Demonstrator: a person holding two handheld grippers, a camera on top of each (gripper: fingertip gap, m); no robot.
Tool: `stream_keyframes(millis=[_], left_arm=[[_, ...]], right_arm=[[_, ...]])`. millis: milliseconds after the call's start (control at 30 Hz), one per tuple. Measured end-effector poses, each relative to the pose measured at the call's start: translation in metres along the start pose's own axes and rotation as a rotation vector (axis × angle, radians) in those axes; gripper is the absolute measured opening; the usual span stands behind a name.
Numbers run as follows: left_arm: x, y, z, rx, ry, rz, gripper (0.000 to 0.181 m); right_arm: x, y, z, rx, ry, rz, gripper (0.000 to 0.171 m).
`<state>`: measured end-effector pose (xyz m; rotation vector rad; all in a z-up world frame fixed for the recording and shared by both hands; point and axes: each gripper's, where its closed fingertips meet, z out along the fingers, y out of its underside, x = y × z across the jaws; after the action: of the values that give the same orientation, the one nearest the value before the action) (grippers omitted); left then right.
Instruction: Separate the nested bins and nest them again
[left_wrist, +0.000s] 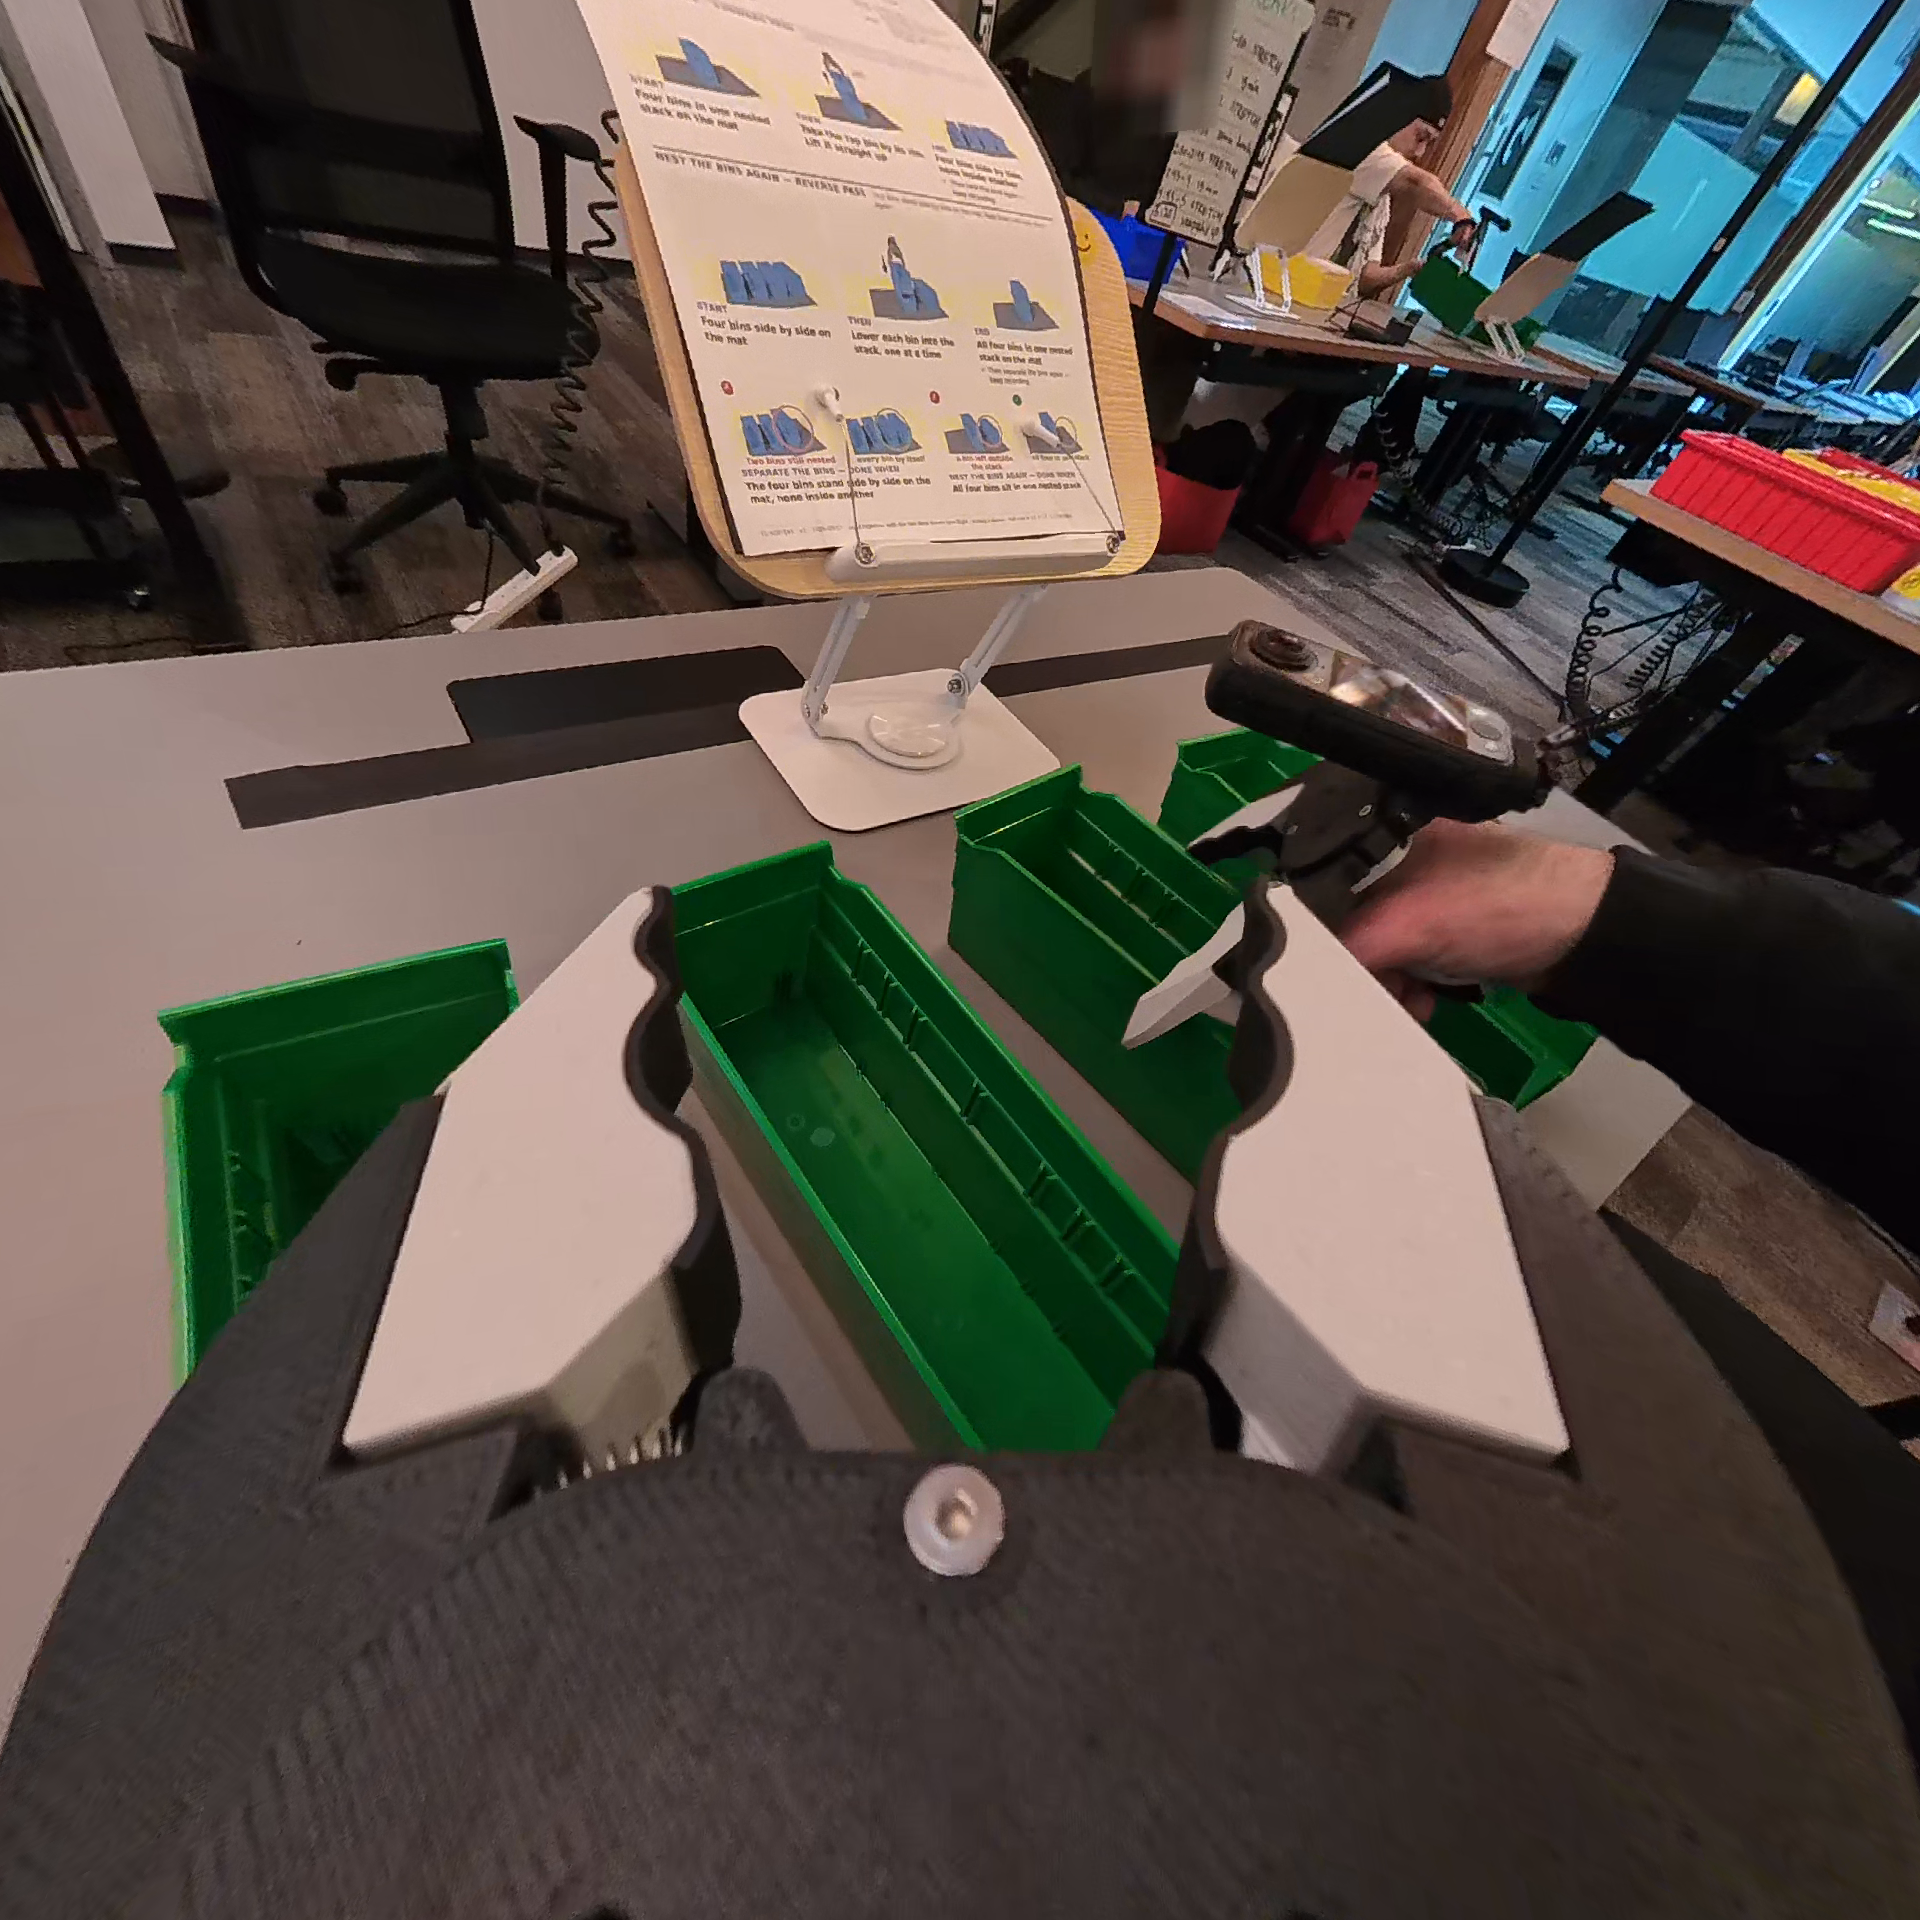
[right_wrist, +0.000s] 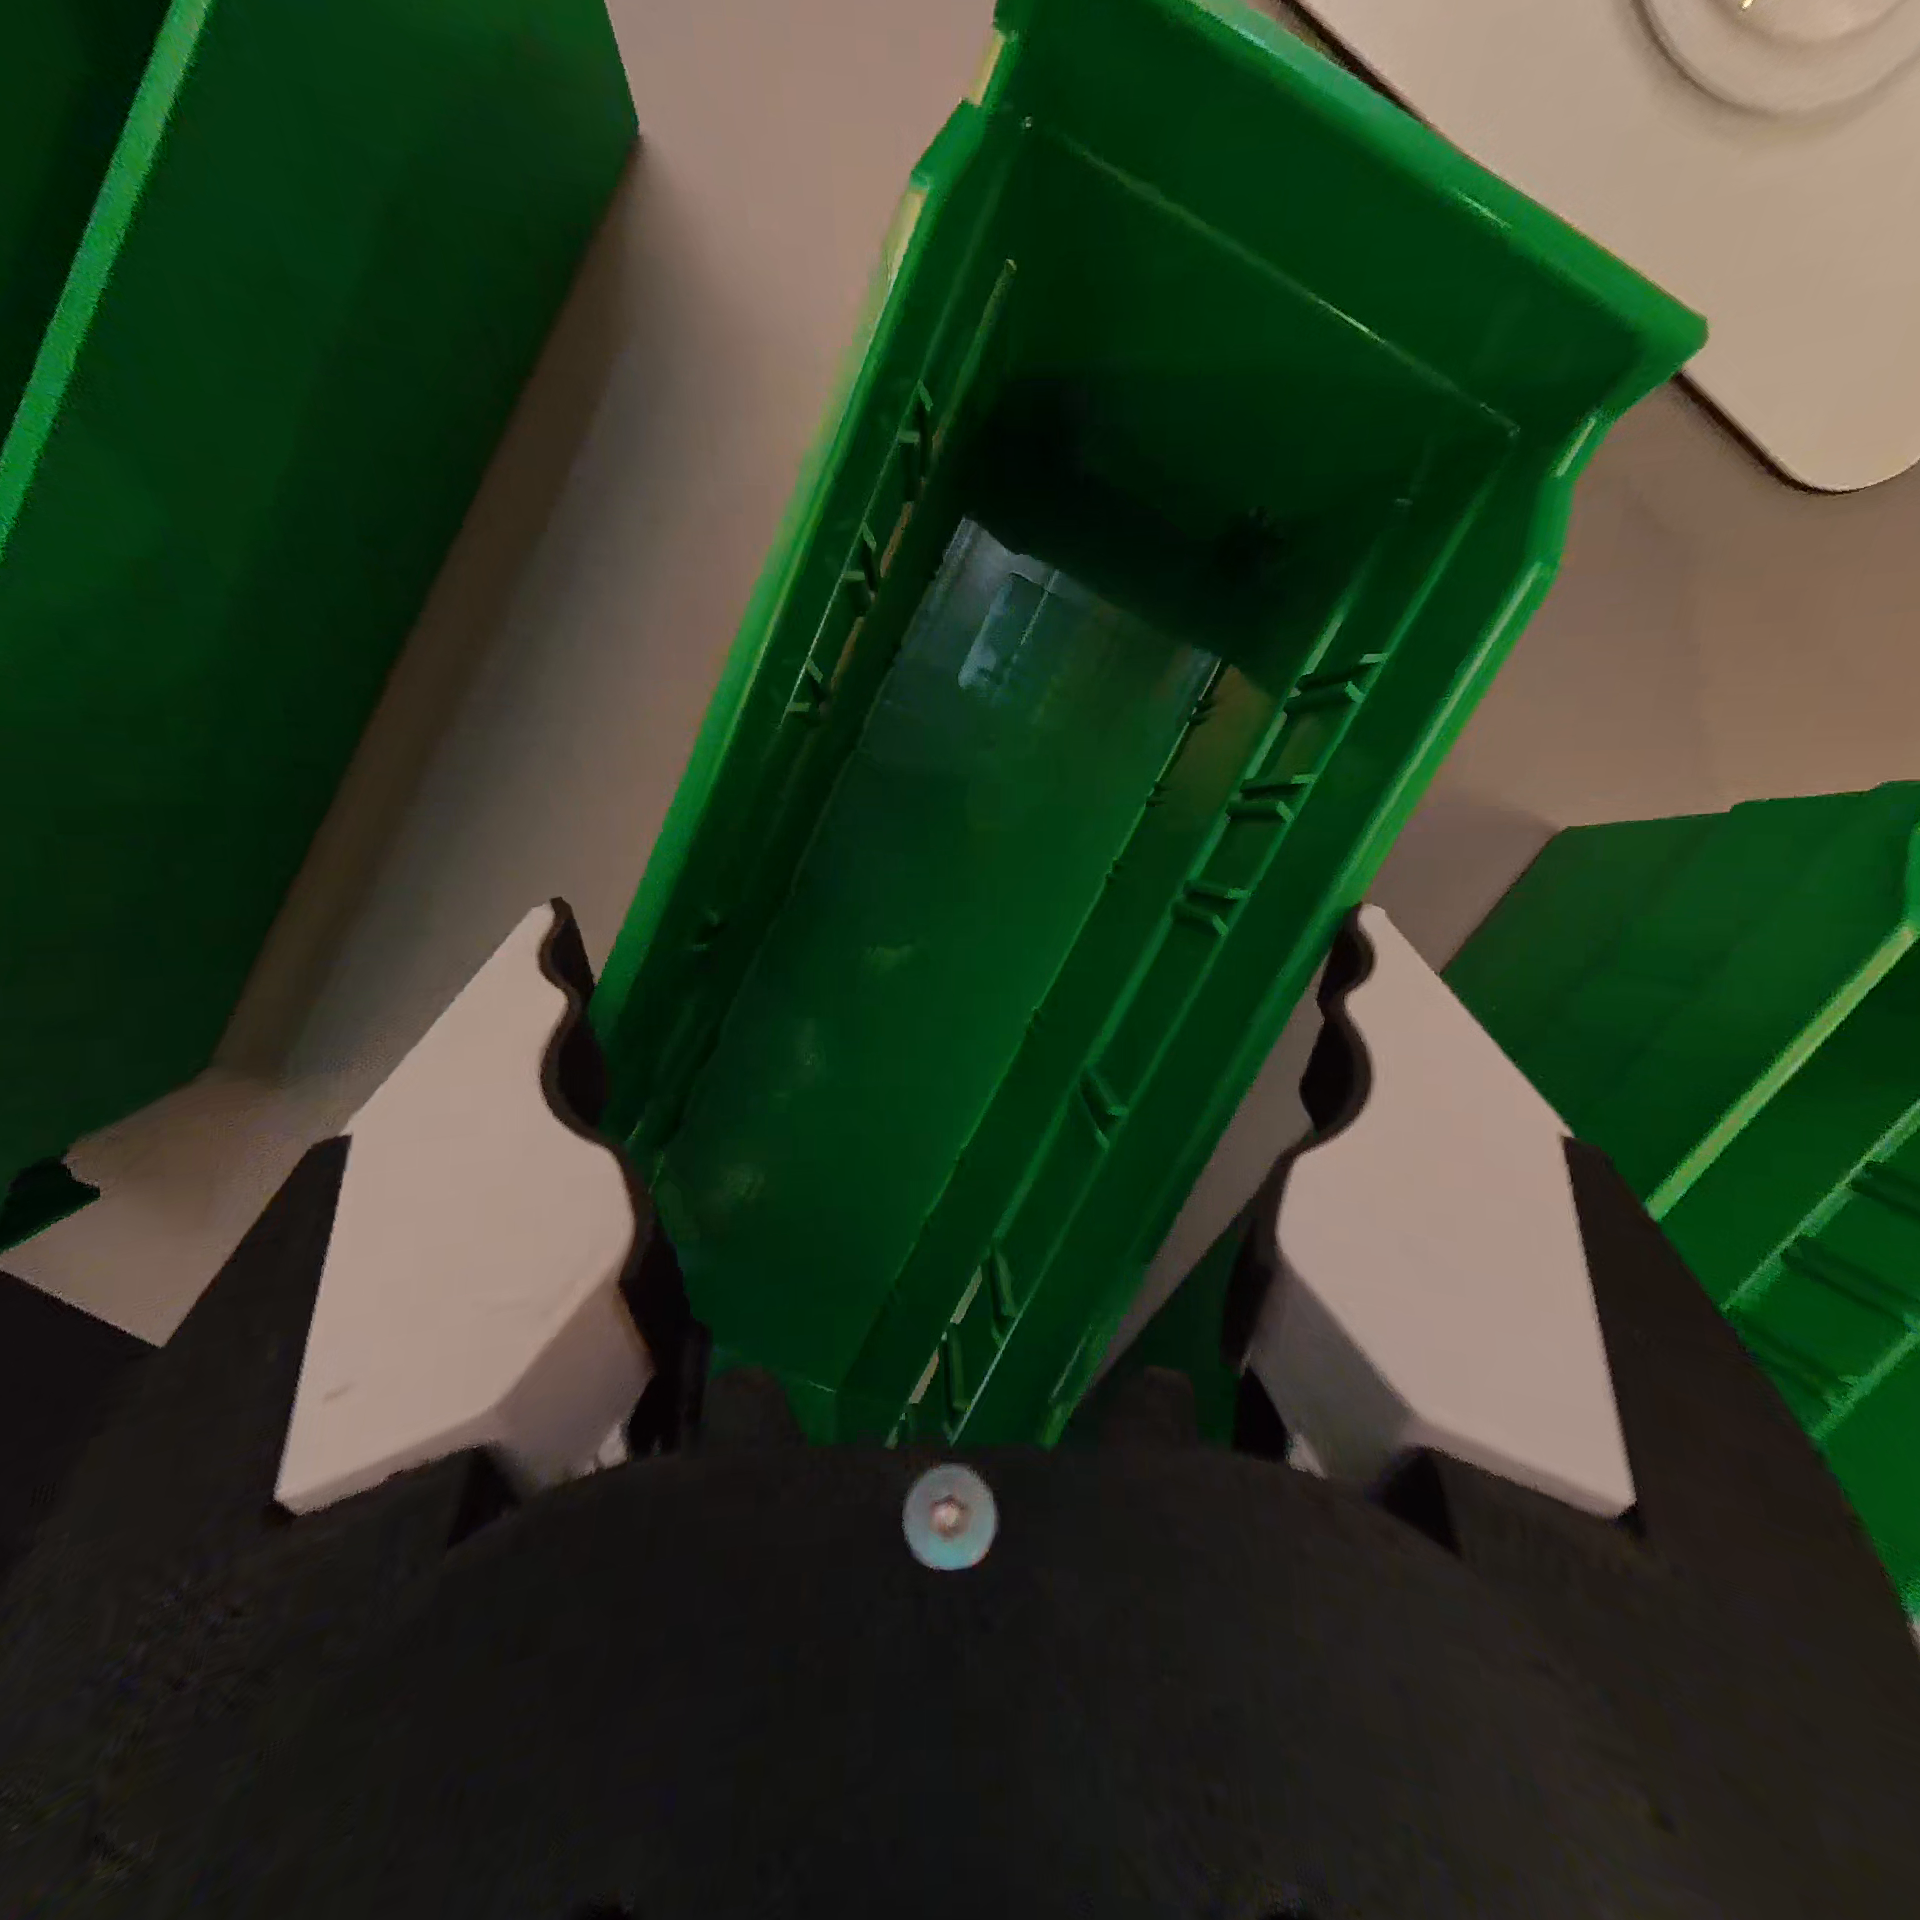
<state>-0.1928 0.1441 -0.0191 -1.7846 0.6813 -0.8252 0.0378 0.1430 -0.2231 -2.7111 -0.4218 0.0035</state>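
**A:** Bins first: where are they?

**B:** Four green bins stand apart in a row on the grey bench (left_wrist: 156, 831), none inside another. From my left camera, one bin (left_wrist: 312, 1101) sits at the far left, partly behind my finger. The second bin (left_wrist: 914, 1143) lies lengthwise straight ahead. The third bin (left_wrist: 1081, 935) is next to it on the right, and the fourth bin (left_wrist: 1236, 774) is mostly hidden behind my right hand (left_wrist: 1475, 914).

**A:** And the left hand-held gripper (left_wrist: 956, 997)?

**B:** Spread wide and holding nothing; it frames the second bin from above.

**A:** The right one?

**B:** My right hand-held gripper (right_wrist: 951, 1023) is also wide apart, straddling the near end of the third bin (right_wrist: 1122, 727). I cannot tell whether either finger touches its walls.

**A:** Anything else?

**B:** A white stand (left_wrist: 904, 743) holding an instruction sheet (left_wrist: 862, 281) stands just beyond the bins.
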Motion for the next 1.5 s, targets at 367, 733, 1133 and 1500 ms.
stream_keyframes(millis=[367,733,1133,1500], left_arm=[[0.004,-0.004,-0.002,0.019,0.013,0.013,0.098],[0.004,0.003,0.006,0.003,0.026,-0.003,0.097],[0.012,0.010,0.018,-0.017,0.068,-0.020,0.097],[0.018,0.010,0.021,-0.025,0.078,-0.008,0.098]], right_arm=[[0.026,-0.008,-0.012,0.076,-0.041,0.090,0.109],[0.060,-0.036,-0.071,0.231,-0.122,0.207,0.105],[0.147,0.013,-0.163,0.213,0.013,0.300,0.106],[0.156,0.079,-0.103,0.081,0.086,0.369,0.109]])
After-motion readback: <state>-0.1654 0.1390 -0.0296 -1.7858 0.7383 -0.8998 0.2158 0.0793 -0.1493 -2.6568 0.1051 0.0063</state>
